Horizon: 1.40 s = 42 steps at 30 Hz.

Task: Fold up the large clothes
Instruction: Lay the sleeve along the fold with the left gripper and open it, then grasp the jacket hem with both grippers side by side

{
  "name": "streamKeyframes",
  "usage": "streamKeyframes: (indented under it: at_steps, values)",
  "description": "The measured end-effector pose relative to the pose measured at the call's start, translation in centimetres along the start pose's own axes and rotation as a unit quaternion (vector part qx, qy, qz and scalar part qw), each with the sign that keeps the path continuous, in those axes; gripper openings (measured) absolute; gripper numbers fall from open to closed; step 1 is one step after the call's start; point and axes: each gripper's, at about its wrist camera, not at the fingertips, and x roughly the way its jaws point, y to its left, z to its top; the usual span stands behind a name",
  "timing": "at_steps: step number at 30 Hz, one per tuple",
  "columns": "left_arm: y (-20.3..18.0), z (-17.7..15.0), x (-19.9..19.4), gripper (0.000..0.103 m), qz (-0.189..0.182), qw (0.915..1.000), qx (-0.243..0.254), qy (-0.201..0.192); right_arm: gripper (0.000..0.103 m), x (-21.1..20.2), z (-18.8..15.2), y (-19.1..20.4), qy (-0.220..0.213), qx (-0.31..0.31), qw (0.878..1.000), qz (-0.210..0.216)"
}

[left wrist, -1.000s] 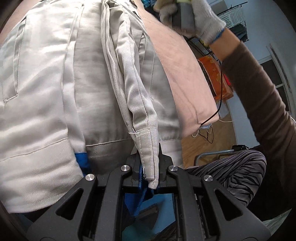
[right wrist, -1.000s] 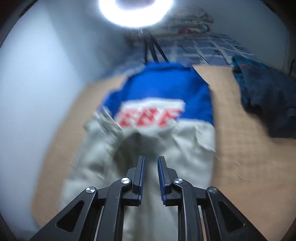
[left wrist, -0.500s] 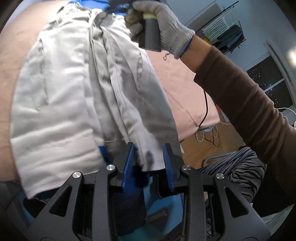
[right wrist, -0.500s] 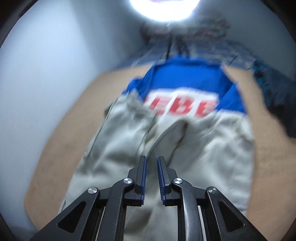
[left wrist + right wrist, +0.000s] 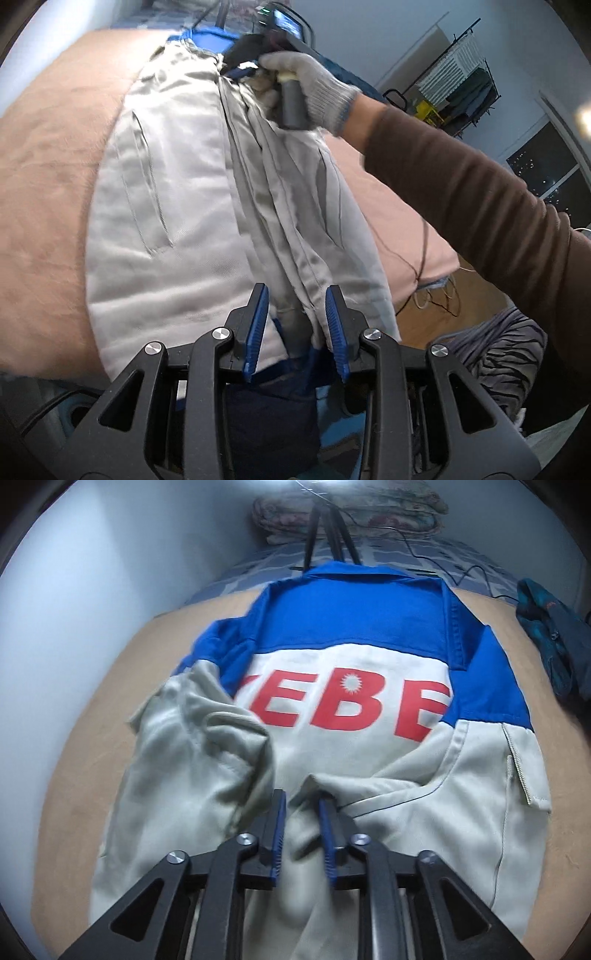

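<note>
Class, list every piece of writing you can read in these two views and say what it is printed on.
"EBE" in red capitals, with part of a letter cut off at either end, on the white back panel of the jacket.
Small screen on the right hand-held gripper: too blurred to read.

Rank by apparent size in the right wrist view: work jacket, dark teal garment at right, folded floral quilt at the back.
1. work jacket, largest by far.
2 and 3. dark teal garment and folded floral quilt: unsure; the quilt is farther away, the garment is partly cut off.
</note>
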Motion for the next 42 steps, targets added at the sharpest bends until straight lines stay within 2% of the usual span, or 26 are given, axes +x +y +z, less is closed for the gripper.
streamKeyframes:
  at_steps: [4, 6, 11, 14, 18, 20, 21, 24, 27, 29, 31, 33, 34, 35, 36, 38, 40, 42]
  values:
    - [1.5, 0.3, -1.7, 0.031, 0.011, 0.9996, -0.012, -0.021, 0.021, -4.9, -2.5, -0.4, -0.022, -0.006, 0.999, 0.042]
    - [2.4, 0.4, -2.3, 0.031, 0.016, 0.9992, -0.022, -0.030, 0.021, -7.6, -5.1, 0.0, -0.020, -0.042, 0.998, 0.037]
    - [4.3, 0.4, -2.5, 0.031, 0.024, 0.9984, -0.041, -0.029, 0.021, -12.2, -14.3, 1.8, 0.017, -0.130, 0.991, 0.038]
    - [5.1, 0.3, -2.2, 0.031, 0.035, 0.9977, -0.051, -0.025, 0.021, -14.0, -19.9, 3.0, 0.040, -0.162, 0.984, 0.059]
    - [6.4, 0.1, -2.3, 0.031, 0.046, 0.9960, -0.070, -0.032, 0.021, -15.0, -27.1, 5.3, 0.080, -0.222, 0.968, 0.082]
    - [6.9, 0.2, -2.5, 0.031, 0.049, 0.9953, -0.075, -0.037, 0.021, -16.2, -30.1, 6.2, 0.069, -0.254, 0.963, 0.059]
    - [7.2, 0.4, -2.7, 0.031, 0.054, 0.9948, -0.075, -0.041, 0.021, -16.9, -30.7, 6.0, 0.067, -0.253, 0.963, 0.055]
    - [8.4, 1.1, -3.0, 0.031, 0.067, 0.9936, -0.078, -0.046, 0.023, -19.3, -31.0, 4.2, 0.070, -0.203, 0.973, 0.087]
    - [9.5, 2.6, -3.3, 0.031, 0.068, 0.9932, -0.076, -0.057, 0.027, -22.1, -31.5, 2.7, 0.042, -0.181, 0.979, 0.081]
    - [9.7, 3.1, -2.9, 0.031, 0.069, 0.9942, -0.059, -0.058, 0.030, -23.3, -32.0, 2.0, 0.022, -0.160, 0.982, 0.092]
    - [9.8, 2.8, -1.7, 0.031, 0.057, 0.9964, -0.050, -0.037, 0.030, -23.4, -32.7, 1.9, 0.023, -0.155, 0.982, 0.104]
    - [10.0, 1.5, 0.1, 0.031, 0.038, 0.9978, -0.055, -0.005, 0.029, -22.8, -34.6, 3.0, 0.042, -0.175, 0.977, 0.112]
    - [10.0, 0.4, 1.4, 0.031, 0.036, 0.9975, -0.057, 0.022, 0.029, -22.2, -35.8, 3.7, 0.056, -0.197, 0.973, 0.104]
    - [10.0, -0.7, 2.2, 0.031, 0.040, 0.9974, -0.050, 0.032, 0.029, -21.8, -36.8, 4.4, 0.065, -0.216, 0.970, 0.095]
    - [9.5, -1.3, 2.0, 0.031, 0.049, 0.9983, -0.031, 0.011, 0.029, -21.4, -37.6, 4.8, 0.072, -0.234, 0.966, 0.085]
    - [8.2, -1.5, 1.8, 0.031, 0.067, 0.9974, 0.018, 0.018, 0.029, -21.2, -38.3, 4.7, 0.076, -0.234, 0.965, 0.086]
    - [8.4, -1.5, 1.3, 0.031, 0.055, 0.9981, 0.011, 0.025, 0.027, -21.9, -37.8, 3.8, 0.070, -0.208, 0.970, 0.103]
    - [8.9, -1.5, 0.4, 0.031, 0.042, 0.9989, -0.013, 0.020, 0.034, -23.4, -36.6, 2.6, 0.047, -0.177, 0.976, 0.118]
